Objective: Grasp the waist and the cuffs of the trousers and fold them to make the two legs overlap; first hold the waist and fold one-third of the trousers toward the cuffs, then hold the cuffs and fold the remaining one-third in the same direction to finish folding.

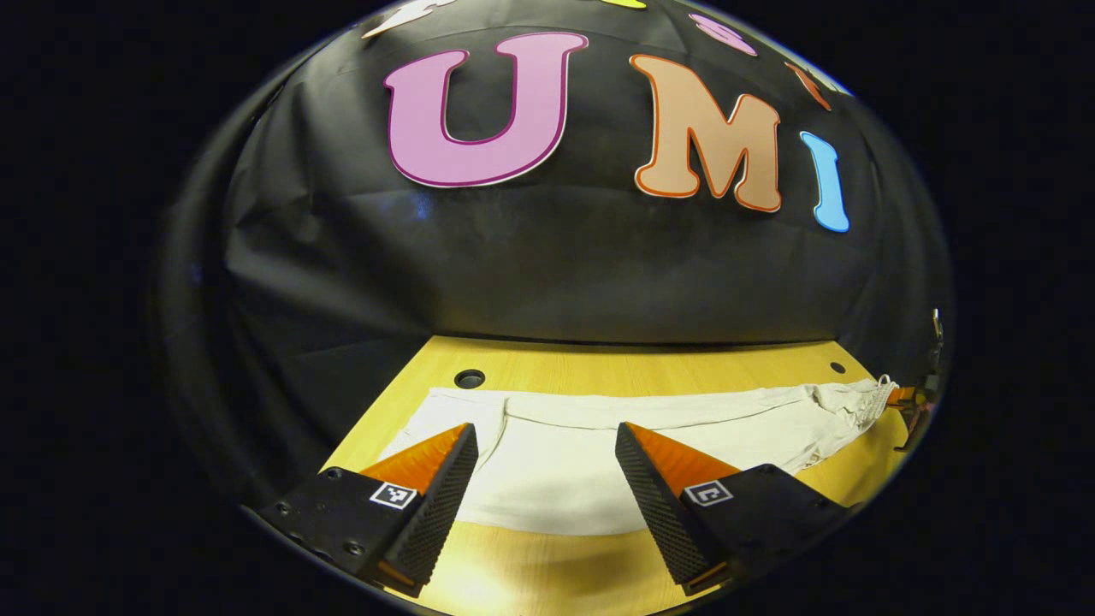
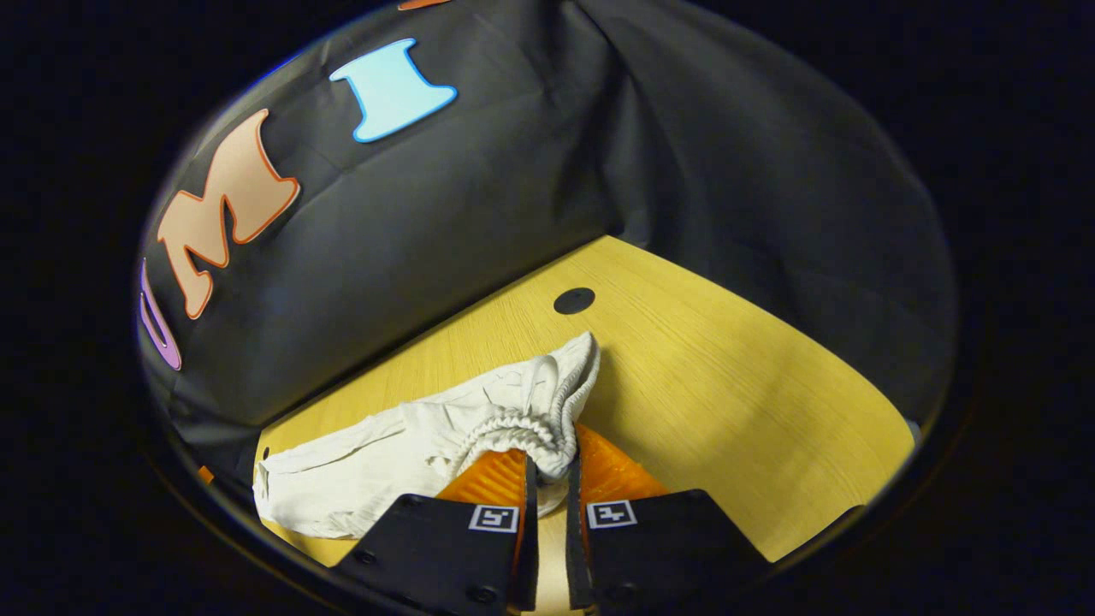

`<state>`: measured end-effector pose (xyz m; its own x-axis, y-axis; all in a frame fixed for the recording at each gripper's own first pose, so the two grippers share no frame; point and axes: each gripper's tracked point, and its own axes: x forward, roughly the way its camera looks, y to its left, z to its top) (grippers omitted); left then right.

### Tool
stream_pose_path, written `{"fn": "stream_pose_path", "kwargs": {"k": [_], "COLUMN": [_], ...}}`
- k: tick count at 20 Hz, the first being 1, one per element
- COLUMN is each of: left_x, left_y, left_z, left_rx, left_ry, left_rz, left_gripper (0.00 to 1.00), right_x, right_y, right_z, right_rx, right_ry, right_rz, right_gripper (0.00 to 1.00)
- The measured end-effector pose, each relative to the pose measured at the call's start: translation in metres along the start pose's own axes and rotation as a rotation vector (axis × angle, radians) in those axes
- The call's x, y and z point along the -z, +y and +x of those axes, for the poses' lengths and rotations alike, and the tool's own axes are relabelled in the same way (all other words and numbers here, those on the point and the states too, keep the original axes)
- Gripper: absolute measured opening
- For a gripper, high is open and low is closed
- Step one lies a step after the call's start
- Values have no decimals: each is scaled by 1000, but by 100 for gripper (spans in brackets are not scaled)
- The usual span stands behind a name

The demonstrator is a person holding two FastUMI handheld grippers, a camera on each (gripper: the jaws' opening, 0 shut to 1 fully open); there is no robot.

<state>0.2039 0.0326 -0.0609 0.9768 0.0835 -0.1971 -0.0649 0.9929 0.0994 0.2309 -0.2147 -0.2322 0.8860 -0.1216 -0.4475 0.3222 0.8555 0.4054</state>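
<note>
A: Where are the trousers (image 1: 599, 445)?

B: Spread flat on the counter (image 1: 599, 359), pale cloth lying lengthwise in front of the black wall cloth (image 1: 547, 257). In the left gripper view the cuffs (image 1: 453, 406) lie near the left tongs (image 1: 545, 453), and the legs run off to the right, where the waist (image 1: 873, 398) is bunched up.

A: And the left tongs?

B: Spread wide, nothing between the two fingers. They hang over the cuff end of the trousers, with the near hem showing in the gap. I cannot tell whether the tips touch the cloth.

A: The right tongs (image 2: 547, 479)?

B: Closed onto the elastic waist (image 2: 530, 423). In the right gripper view the gathered band is pinched between both fingers, and the cloth rises a little there in a crumpled ridge. The rest of the trousers (image 2: 359, 470) trails off to the left along the counter (image 2: 727, 385).

A: Anything else on the counter?

B: A round dark hole (image 2: 574, 300) just beyond the waist, and another hole (image 1: 469, 378) near the cuffs.
</note>
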Motion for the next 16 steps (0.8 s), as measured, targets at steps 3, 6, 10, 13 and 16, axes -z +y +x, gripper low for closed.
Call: {"fn": "stream_pose_path", "kwargs": {"k": [3, 6, 10, 13, 16], "left_x": [3, 6, 11, 14, 18], "left_y": [4, 12, 33, 45, 53], "left_z": [-3, -4, -5, -9, -12], "left_rx": [20, 57, 124, 178, 223], "left_ry": [-2, -7, 6, 15, 23], "left_rz": [-30, -31, 44, 56, 37], "left_gripper": [97, 97, 98, 98, 98], "right_x": [-9, -20, -21, -15, 0], "right_y": [26, 56, 81, 111, 136], "right_z": [-18, -27, -32, -31, -34], "right_rx": [-43, -89, -129, -196, -252], "right_ry": [-26, -73, -130, -144, -118], "right_rz": [0, -36, -126, -149, -190], "right_gripper": [15, 15, 15, 15, 15]}}
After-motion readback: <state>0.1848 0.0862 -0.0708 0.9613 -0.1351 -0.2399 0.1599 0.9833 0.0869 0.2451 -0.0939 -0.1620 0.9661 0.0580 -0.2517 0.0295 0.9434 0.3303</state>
